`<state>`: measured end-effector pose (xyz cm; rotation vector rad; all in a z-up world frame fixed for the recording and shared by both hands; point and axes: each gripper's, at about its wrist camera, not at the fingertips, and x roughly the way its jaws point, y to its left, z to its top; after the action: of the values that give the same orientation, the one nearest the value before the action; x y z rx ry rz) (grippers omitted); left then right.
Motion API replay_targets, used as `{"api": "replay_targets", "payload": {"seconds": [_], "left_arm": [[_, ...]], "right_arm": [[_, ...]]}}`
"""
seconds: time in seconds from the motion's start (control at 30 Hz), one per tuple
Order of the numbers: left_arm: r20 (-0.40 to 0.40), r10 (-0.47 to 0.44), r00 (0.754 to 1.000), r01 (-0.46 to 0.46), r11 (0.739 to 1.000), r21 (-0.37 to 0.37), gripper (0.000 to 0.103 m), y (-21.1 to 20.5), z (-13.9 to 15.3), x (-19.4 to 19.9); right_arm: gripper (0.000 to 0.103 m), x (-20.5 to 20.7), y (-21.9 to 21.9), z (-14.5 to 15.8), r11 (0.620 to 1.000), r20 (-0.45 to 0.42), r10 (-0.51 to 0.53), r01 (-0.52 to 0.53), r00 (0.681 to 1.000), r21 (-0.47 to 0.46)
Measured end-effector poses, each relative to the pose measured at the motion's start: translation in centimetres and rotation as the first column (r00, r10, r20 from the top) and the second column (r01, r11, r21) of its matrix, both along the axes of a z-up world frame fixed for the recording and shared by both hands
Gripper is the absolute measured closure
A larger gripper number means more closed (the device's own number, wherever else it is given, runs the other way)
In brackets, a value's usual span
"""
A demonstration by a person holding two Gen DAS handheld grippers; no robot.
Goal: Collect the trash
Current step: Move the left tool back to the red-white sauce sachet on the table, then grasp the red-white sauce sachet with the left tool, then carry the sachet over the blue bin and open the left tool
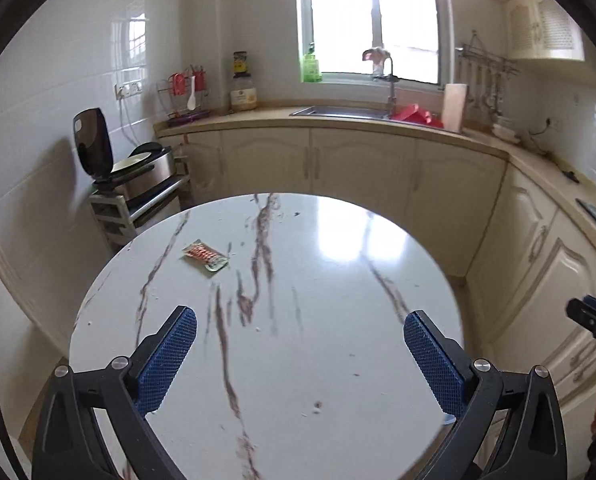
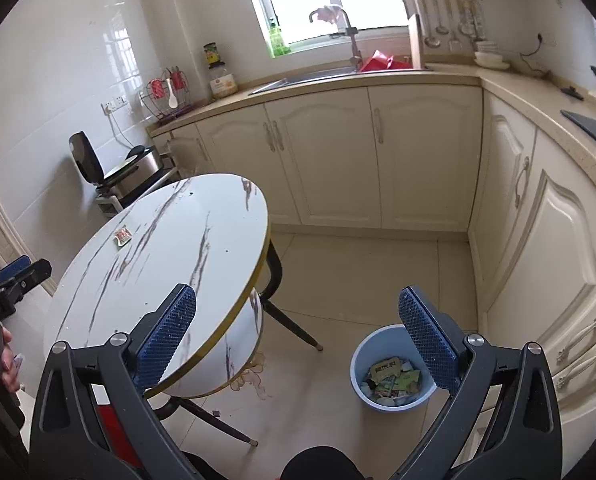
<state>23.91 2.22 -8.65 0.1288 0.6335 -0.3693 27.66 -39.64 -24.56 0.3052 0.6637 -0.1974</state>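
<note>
Left wrist: both claws, left claw (image 1: 299,354) and right claw (image 2: 297,338), apart, empty. One wrapper (image 1: 205,256) left on surface (image 1: 337,280), ahead-left. Bin (image 2: 391,368) under right claw part-filled.

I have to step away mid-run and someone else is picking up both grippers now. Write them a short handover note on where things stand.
Left gripper: jaws wide open, nothing between them, above the round marble table.
Right gripper: jaws wide open, empty, out past the table edge above the floor.
Blue bin: on the floor to the right of the table, already holding several wrappers.
Done: that trash is in the bin.
Left: one red-and-green wrapper lies flat on the far left part of the table. A few dark specks also dot the tabletop.
</note>
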Motion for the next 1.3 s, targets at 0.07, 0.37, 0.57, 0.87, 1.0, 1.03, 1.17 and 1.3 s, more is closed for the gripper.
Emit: {"api": "replay_targets", "payload": {"seconds": [0.07,0.37,0.57,0.87,1.0,1.03,1.17,1.3], "left_arm": [[-0.040,0.053,0.998,-0.053,0.999,0.002,0.001,0.2,-0.4,3.7],[-0.197,0.193,0.961,-0.179,0.980,0.087,0.014,-0.3,-5.1,19.4],[-0.290,0.220,0.932,-0.206,0.975,0.077,0.026,-2.0,-6.7,27.8],[-0.313,0.204,0.927,-0.189,0.979,0.079,0.045,-2.9,-7.7,31.0],[-0.313,0.177,0.933,-0.171,0.984,0.047,0.084,-2.9,-8.4,30.4],[-0.315,0.174,0.933,-0.167,0.985,0.047,0.086,-2.8,-8.5,30.2],[-0.319,0.157,0.935,-0.146,0.988,0.058,0.095,-2.8,-8.6,28.7],[-0.313,0.115,0.943,-0.114,0.993,0.020,0.097,-2.9,-7.3,25.5]], "right_arm": [[0.001,0.7,-1.7,-1.6,1.000,-0.023,-0.029,0.029,0.999,-0.004],[0.001,4.8,-9.4,-11.2,0.977,-0.185,-0.211,0.211,0.960,-0.020],[0.001,6.4,-13.5,-16.3,0.964,-0.282,-0.260,0.266,0.924,-0.018],[0.001,6.2,-15.5,-18.9,0.959,-0.317,-0.261,0.283,0.912,0.025],[0.001,5.5,-15.5,-18.8,0.959,-0.319,-0.256,0.282,0.912,0.035],[0.001,5.4,-15.5,-18.7,0.958,-0.320,-0.256,0.283,0.912,0.039],[0.001,4.1,-15.3,-18.4,0.959,-0.320,-0.255,0.280,0.912,0.032],[0.001,2.5,-15.6,-17.9,0.957,-0.317,-0.263,0.288,0.911,0.035]]}}
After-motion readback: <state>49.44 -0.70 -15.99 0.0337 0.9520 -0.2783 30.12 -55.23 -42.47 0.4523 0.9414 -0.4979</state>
